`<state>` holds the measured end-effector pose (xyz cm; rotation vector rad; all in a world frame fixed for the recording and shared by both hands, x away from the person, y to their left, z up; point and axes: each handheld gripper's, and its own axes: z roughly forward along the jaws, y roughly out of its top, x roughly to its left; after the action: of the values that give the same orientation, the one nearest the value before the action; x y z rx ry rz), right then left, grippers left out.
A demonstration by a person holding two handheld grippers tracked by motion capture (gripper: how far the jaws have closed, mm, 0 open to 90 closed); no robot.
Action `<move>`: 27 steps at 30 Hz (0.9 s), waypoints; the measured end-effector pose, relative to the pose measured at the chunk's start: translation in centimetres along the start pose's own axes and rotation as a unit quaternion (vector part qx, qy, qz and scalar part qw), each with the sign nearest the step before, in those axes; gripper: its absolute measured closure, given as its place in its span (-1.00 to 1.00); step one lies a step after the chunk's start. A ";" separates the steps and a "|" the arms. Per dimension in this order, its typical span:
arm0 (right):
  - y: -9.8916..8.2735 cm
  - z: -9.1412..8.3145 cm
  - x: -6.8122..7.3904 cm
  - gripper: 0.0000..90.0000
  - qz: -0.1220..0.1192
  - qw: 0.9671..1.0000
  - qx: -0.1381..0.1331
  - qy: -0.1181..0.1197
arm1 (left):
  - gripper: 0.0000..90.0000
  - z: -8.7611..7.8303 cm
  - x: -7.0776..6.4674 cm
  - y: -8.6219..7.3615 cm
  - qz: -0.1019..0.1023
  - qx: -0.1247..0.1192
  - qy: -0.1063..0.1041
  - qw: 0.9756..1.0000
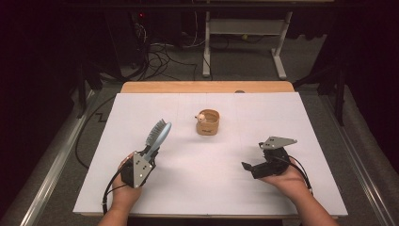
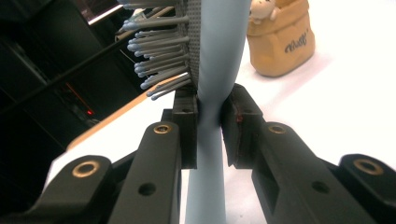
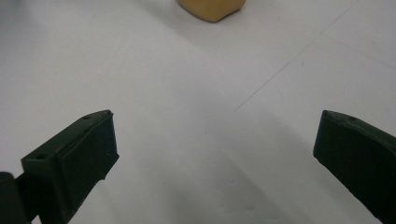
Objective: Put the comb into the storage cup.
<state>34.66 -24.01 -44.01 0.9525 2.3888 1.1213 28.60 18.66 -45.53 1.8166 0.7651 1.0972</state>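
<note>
Blue hairbrush (image 1: 157, 134), one; tan bag (image 1: 208, 122), one.

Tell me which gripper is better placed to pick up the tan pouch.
Probably right: the right gripper is open, empty and faces the tan pouch; the left gripper is shut on the blue-grey hairbrush.

A dim room: grey carpet floor (image 1: 244, 66), tangled black cables (image 1: 155, 56) and a white desk frame (image 1: 244, 28) beyond the white-covered table (image 1: 207, 179).

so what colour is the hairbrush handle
Pale blue-grey; the hairbrush handle shows best in the left gripper view.
</note>
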 end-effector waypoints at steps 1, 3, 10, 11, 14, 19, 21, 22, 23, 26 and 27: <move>-0.1 -0.1 -0.1 -1.00 0.004 1.000 -0.008 -0.001 | 0.72 0.0 0.2 0.0 -0.009 -0.002 -0.001 1.000; -0.3 -0.2 -0.2 -1.00 0.011 1.000 -0.022 -0.007 | 0.72 -0.1 0.4 0.0 -0.024 -0.007 -0.003 1.000; -1.1 -0.8 -0.4 -1.00 0.039 0.997 -0.070 -0.015 | 0.72 -0.3 1.2 -0.1 -0.069 -0.018 -0.021 0.997; -1.3 -0.9 -0.4 -1.00 0.042 0.996 -0.079 -0.014 | 0.72 -0.3 1.2 0.0 -0.073 -0.018 -0.024 0.997; -1.5 -1.1 -0.3 -1.00 0.046 0.994 -0.095 -0.016 | 0.72 -0.2 1.3 0.0 -0.087 -0.021 -0.035 0.995; -2.0 -1.2 0.0 -1.00 0.048 0.991 -0.122 -0.024 | 0.72 -0.3 1.6 0.0 -0.114 -0.029 -0.056 0.991; -2.1 -1.2 0.2 -1.00 0.044 0.990 -0.129 -0.027 | 0.72 -0.3 1.6 0.0 -0.121 -0.033 -0.062 0.990; -2.2 -1.2 0.2 -1.00 0.042 0.990 -0.131 -0.028 | 0.72 -0.3 1.5 0.0 -0.123 -0.033 -0.066 0.990; -2.3 -1.2 0.3 -1.00 0.042 0.990 -0.133 -0.028 | 0.72 -0.3 1.5 0.0 -0.127 -0.034 -0.069 0.989; -2.6 -1.1 0.5 -1.00 0.034 0.990 -0.132 -0.029 | 0.72 -0.3 1.5 0.0 -0.132 -0.037 -0.076 0.988; -2.7 -1.1 0.6 -1.00 0.035 0.990 -0.133 -0.029 | 0.72 -0.3 1.5 0.1 -0.134 -0.040 -0.077 0.987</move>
<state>32.47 -25.39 -45.41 0.9673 2.1078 1.3752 28.99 19.97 -44.85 1.6536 0.8325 0.7938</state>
